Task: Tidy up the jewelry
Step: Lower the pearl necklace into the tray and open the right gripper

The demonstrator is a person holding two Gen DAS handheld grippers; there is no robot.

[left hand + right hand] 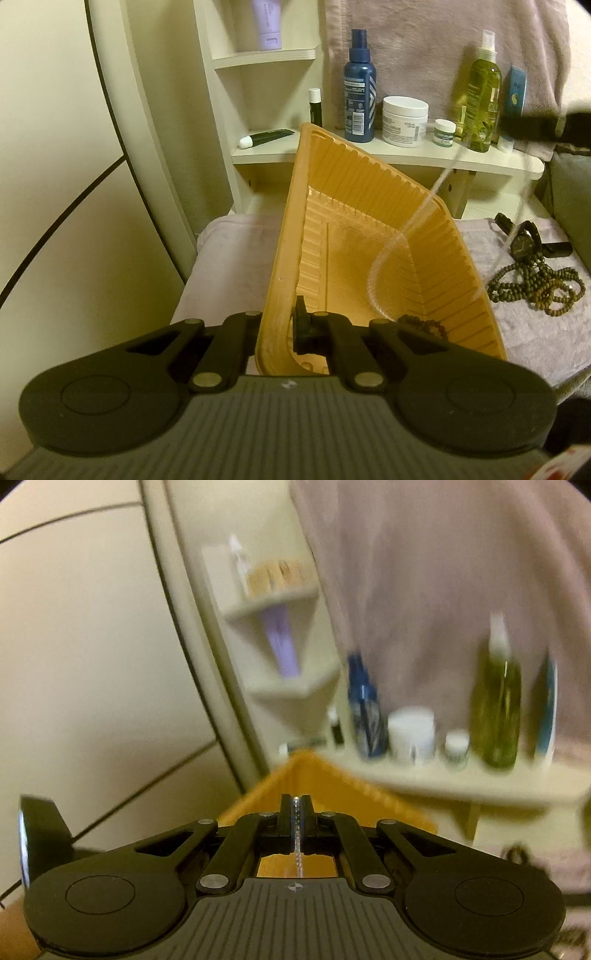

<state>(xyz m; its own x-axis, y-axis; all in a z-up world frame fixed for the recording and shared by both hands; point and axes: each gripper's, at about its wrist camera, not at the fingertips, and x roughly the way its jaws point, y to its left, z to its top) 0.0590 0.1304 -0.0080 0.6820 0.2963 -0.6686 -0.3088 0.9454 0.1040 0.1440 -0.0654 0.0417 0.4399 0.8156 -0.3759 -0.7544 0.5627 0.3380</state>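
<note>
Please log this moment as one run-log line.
left gripper: shut on tray rim | right gripper: shut on silver chain | chain trails into tray

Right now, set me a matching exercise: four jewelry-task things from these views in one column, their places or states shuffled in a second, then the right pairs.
Things:
1. orange tray
2. silver chain
3. black watch
4. loose bead strands

Places or states:
A. piled on the towel, outside the tray
B. clamped at its rim by the left gripper, tilted
C. pinched in the right gripper
D. lying on the towel beyond the beads

Pairs: 1-B, 2-C, 3-D, 4-A
</note>
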